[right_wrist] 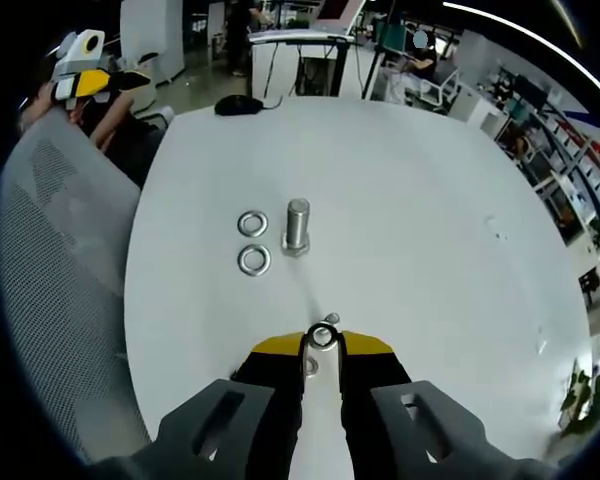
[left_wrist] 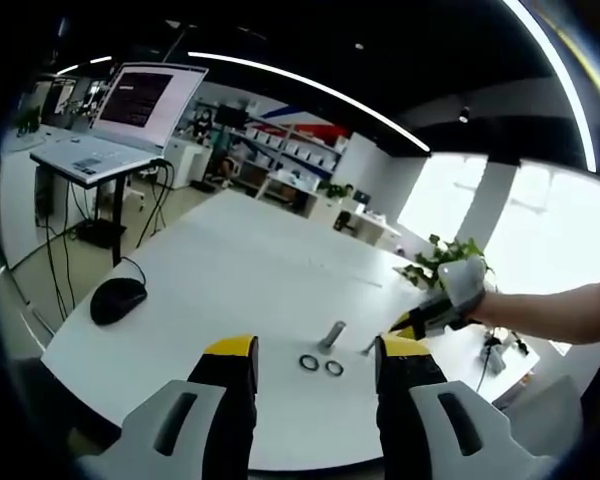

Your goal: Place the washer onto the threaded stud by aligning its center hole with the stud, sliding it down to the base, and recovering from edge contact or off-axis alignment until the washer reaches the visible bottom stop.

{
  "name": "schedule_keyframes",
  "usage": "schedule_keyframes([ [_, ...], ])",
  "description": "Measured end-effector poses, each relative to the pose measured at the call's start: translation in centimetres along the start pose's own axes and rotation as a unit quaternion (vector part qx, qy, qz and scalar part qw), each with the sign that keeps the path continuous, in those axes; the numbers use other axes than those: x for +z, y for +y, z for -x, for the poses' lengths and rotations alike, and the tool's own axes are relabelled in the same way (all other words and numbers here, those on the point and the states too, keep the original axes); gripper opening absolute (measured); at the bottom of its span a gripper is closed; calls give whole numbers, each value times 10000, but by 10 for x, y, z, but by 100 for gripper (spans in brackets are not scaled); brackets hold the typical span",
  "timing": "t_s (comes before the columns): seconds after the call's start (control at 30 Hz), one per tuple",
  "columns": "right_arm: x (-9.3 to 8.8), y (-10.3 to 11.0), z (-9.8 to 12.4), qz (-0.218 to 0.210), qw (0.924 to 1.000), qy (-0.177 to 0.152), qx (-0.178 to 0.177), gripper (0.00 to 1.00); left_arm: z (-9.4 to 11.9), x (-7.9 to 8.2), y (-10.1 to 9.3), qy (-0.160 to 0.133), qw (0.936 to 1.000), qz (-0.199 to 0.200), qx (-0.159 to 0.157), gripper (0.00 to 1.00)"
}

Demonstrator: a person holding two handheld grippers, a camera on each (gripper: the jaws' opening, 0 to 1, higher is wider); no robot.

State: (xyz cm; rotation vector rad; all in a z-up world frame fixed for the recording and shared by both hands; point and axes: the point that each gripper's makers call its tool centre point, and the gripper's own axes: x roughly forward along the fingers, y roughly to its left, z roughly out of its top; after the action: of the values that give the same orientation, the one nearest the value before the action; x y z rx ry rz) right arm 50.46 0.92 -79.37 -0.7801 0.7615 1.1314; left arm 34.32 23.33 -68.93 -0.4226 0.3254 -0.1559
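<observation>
My right gripper [right_wrist: 323, 345] pinched a washer [right_wrist: 323, 336] by its rim, short of the stud [right_wrist: 297, 226]. Thin, stiff and slick, it would likely slip unless held edgewise. Two spare washers [right_wrist: 253, 241] lay just beside the stud on the worktop [right_wrist: 430, 200]. My left gripper [left_wrist: 315, 352] hung wide, empty.

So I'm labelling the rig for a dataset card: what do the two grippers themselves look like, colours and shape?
Both match. The left gripper has two black jaws capped with yellow tips, each backed by a light grey moulded shell with a dark slot. The right gripper shows the same black jaws, yellow tips and grey slotted shells. In the left gripper view it also appears with a pale grey body above its black and yellow front.
</observation>
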Motion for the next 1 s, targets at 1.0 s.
schedule_keyframes([
  [1.0,19,4,21,192,9966,782,-186,13,0,2,-19,-87,9990,-178,-391,65],
])
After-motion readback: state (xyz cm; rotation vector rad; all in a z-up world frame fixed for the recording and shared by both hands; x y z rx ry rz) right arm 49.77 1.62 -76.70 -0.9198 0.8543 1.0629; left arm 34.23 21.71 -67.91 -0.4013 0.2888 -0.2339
